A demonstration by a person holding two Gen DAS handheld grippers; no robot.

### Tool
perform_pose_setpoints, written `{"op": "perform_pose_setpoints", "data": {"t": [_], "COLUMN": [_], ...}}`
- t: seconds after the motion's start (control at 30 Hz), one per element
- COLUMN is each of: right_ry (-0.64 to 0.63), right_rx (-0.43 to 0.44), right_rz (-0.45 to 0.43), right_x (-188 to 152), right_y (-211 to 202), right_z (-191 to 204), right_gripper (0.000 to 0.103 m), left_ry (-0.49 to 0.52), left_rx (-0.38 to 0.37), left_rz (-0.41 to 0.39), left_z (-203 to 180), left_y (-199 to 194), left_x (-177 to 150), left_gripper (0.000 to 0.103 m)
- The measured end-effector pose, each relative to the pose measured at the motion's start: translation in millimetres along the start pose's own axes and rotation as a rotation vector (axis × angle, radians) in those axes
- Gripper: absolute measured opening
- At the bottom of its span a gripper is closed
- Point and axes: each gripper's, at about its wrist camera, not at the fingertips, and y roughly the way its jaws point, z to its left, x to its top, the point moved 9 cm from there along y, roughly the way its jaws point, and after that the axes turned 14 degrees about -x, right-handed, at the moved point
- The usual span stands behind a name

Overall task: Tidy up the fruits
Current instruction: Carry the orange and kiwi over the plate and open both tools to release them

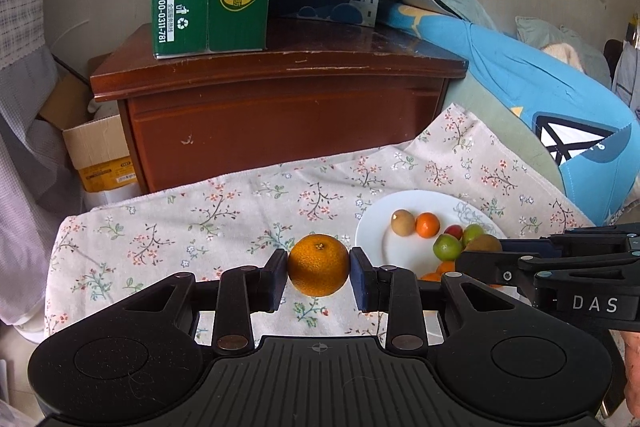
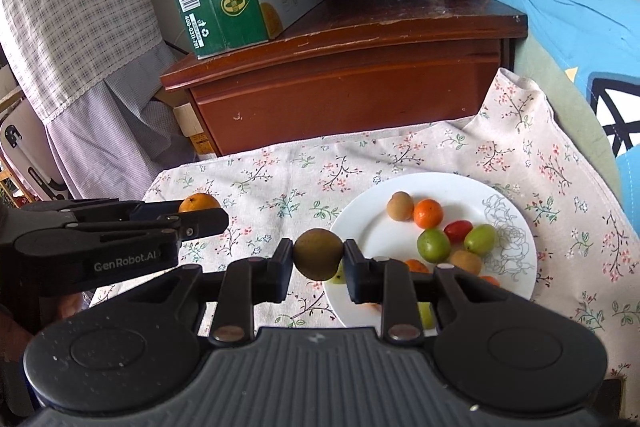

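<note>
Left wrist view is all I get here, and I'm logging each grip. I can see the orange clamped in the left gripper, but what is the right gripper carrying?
Observer: The right gripper is shut on a brown fruit.
Operator: Is it over the plate?
Observer: It sits at the plate's left rim, half over the cloth.
Operator: Anything hidden under that gripper on the plate?
Observer: Yes, a pale green fruit just behind the brown one.
</note>
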Motion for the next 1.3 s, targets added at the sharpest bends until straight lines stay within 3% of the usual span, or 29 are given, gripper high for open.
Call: {"op": "perform_pose_setpoints", "data": {"t": [0.57, 1.07, 1.3], "right_ry": [0.164, 0.315, 0.309], "right_rx": [-0.083, -0.071, -0.068], "right_rz": [-0.094, 0.017, 0.034], "right_x": [41.1, 17.8, 10.6], "right_y": [-13.1, 30.1, 52.0], "right_z": [-62.9, -81.0, -73.9], "right_gripper": [0.027, 0.027, 0.027], "left_ry": [-0.046, -0.111, -0.139], "left_rx": [-0.084, -0.145, -0.149], "left_rz": [-0.042, 0.002, 0.035], "left_z": [-16.5, -26.2, -25.8], "left_y": [17.4, 69.5, 93.2], "left_x": [19.6, 6.8, -6.1], "left_gripper": [0.031, 0.031, 0.031]}}
